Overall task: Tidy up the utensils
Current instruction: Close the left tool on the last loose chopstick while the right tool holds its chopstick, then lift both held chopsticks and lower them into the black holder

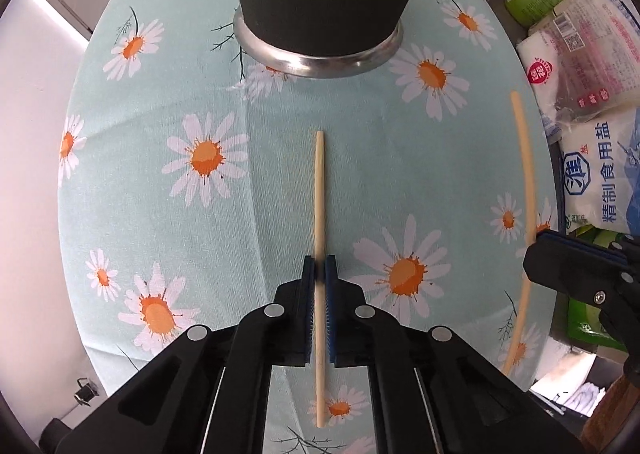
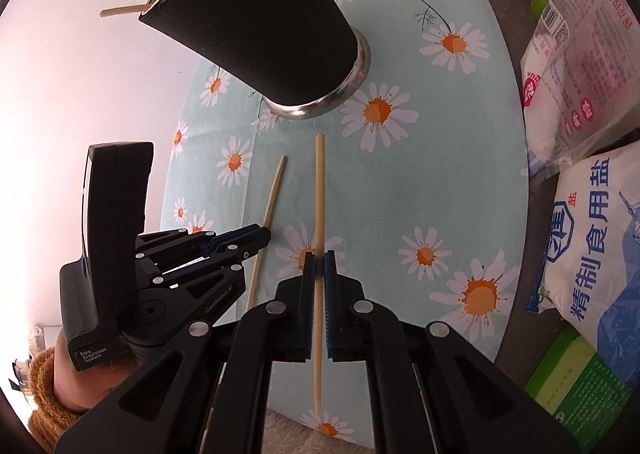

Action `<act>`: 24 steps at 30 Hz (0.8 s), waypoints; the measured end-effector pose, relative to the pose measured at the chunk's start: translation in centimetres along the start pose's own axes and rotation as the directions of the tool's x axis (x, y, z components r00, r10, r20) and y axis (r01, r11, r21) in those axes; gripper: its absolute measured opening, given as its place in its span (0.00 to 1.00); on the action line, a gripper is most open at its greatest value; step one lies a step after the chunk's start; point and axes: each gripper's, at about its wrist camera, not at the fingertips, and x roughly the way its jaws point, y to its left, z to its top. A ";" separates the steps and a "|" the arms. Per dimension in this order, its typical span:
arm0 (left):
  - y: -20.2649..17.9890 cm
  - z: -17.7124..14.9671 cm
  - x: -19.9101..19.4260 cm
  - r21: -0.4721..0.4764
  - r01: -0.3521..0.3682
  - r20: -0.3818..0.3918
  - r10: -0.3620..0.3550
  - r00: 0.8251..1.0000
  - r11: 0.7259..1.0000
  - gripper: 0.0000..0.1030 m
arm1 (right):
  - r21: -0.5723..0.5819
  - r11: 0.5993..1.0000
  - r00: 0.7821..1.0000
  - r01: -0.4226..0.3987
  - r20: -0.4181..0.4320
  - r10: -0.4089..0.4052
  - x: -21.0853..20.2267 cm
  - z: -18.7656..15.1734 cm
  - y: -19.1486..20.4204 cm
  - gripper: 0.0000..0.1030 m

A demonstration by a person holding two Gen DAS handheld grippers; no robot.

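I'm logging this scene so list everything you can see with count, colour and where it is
chopsticks: three, pale wood; one in the left gripper, one in the right gripper, one sticking out of the holder
holder: one, black with steel base, far end of the cloth
cloth: one, pale blue with daisies, on the table
packets: several, white, pink and green, beside the cloth on the right
sleeve: one, brown fleece, at the left wrist
left gripper: black, blue fingers, shut on its chopstick
right gripper: same, shut on its chopstick
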 end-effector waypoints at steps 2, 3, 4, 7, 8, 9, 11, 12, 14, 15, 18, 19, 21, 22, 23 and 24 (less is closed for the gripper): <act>-0.1 0.0 0.1 -0.005 0.006 0.002 -0.006 1.000 1.000 0.04 | -0.001 1.000 1.000 -0.004 -0.001 0.004 0.0 -0.1 0.0 0.05; -0.1 0.0 0.1 -0.007 0.009 0.003 -0.009 1.000 1.000 0.04 | -0.002 1.000 1.000 -0.009 0.000 0.009 -0.1 -0.1 0.0 0.05; -0.1 0.0 0.1 -0.011 0.015 0.004 -0.015 1.000 1.000 0.04 | -0.005 1.000 1.000 -0.010 0.002 0.010 -0.3 -0.2 0.0 0.05; 0.3 -0.3 -0.5 -0.025 0.048 0.018 -0.048 0.999 0.999 0.04 | -0.003 1.000 1.000 -0.020 0.005 0.020 -0.5 -0.3 0.0 0.05; 0.5 -0.4 -0.8 -0.023 0.045 0.030 -0.045 0.999 0.999 0.04 | -0.002 1.000 1.000 -0.022 0.005 0.022 -0.5 -0.3 0.0 0.05; 0.7 -0.4 -0.9 -0.025 0.055 0.035 -0.054 0.998 0.998 0.04 | -0.001 1.000 1.000 -0.022 0.004 0.022 -0.5 -0.2 0.1 0.05; 0.8 -0.8 -1.4 -0.033 0.074 0.048 -0.072 0.996 0.997 0.04 | -0.003 1.000 1.000 -0.020 0.003 0.020 -0.4 -0.2 0.3 0.05; 0.7 -0.9 -1.6 -0.034 0.081 0.060 -0.079 0.995 0.996 0.04 | -0.006 1.000 1.000 -0.016 0.002 0.016 -0.4 -0.3 0.5 0.05; 0.8 -1.0 -2.1 -0.041 0.100 0.075 -0.097 0.992 0.994 0.04 | -0.009 1.000 1.000 -0.014 -0.002 0.014 -0.2 -0.3 0.7 0.05; 0.8 -1.1 -2.2 -0.044 0.110 0.080 -0.106 0.991 0.993 0.04 | -0.012 1.000 1.000 -0.009 -0.005 0.009 -0.1 -0.3 0.9 0.05; 1.1 -1.6 -2.5 -0.052 0.147 0.097 -0.141 0.985 0.988 0.04 | -0.003 1.000 1.000 -0.006 -0.010 0.006 0.2 -0.3 0.9 0.05; 1.3 -1.8 -2.7 -0.053 0.158 0.103 -0.152 0.983 0.986 0.04 | 0.002 1.000 1.000 -0.003 -0.008 0.003 0.3 -0.2 0.9 0.05; 1.5 -2.4 -3.1 -0.048 0.168 0.117 -0.161 0.980 0.985 0.04 | 0.014 1.000 1.000 -0.001 -0.007 0.002 0.3 -0.3 0.9 0.05; 1.7 -2.7 -3.1 -0.041 0.171 0.128 -0.164 0.978 0.984 0.04 | 0.016 1.000 1.000 0.001 -0.007 -0.001 0.4 -0.4 1.0 0.05; 1.6 -3.0 -3.3 -0.037 0.173 0.133 -0.167 0.977 0.984 0.04 | 0.018 1.000 1.000 0.005 -0.007 -0.004 0.5 -0.4 1.1 0.05; 2.0 -3.7 -3.8 -0.033 0.179 0.141 -0.173 0.975 0.983 0.04 | 0.021 1.000 1.000 0.007 -0.007 -0.007 0.5 -0.5 1.3 0.05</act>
